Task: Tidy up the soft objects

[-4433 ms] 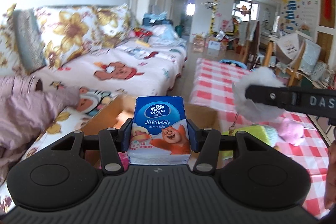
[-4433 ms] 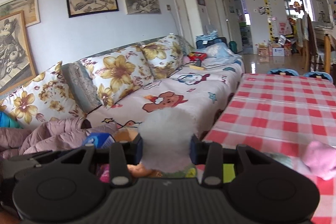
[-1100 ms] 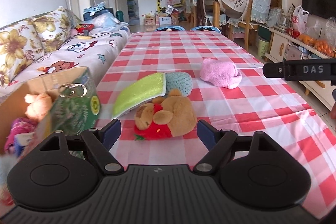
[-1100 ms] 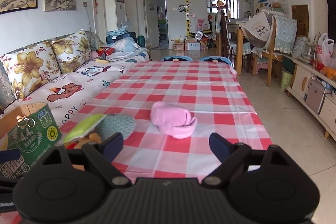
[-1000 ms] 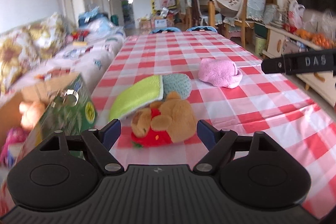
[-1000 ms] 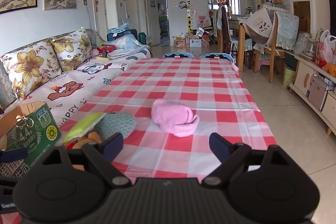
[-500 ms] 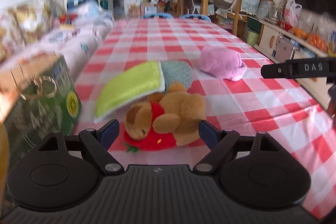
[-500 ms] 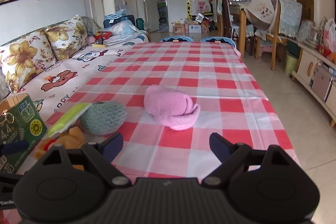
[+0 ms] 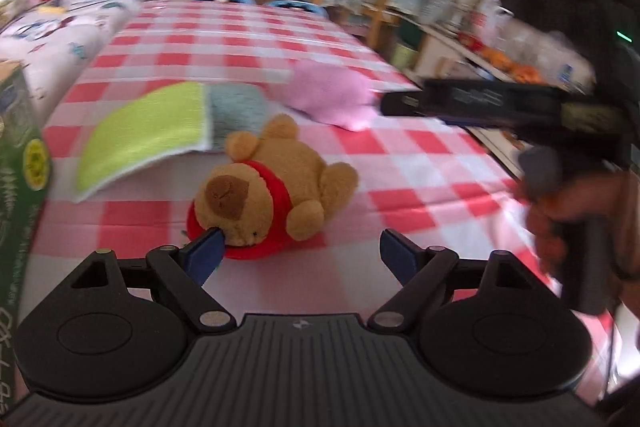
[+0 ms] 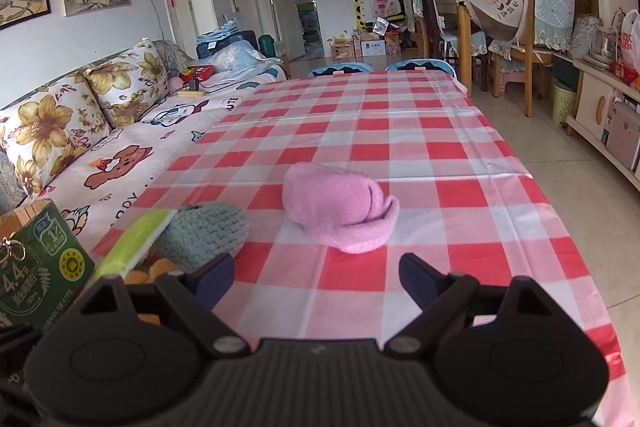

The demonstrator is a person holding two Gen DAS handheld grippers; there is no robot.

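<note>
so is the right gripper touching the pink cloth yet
Apart. The right wrist view shows checked tablecloth between the open right gripper and the pink cloth.

The red-checked table [image 10: 400,131] carries a teddy bear [image 9: 272,187], green cloth [image 9: 148,131], teal knit [image 10: 204,227] and pink hat [image 10: 340,211].

The left gripper [image 9: 300,253] is held tilted downward with its jaws spread wide and nothing pressed between the pads. The right gripper [image 10: 316,275] is likewise angled down, jaws wide apart and empty. In the left wrist view, the right hand [image 9: 580,219] is seen wrapped around its handle.
</note>
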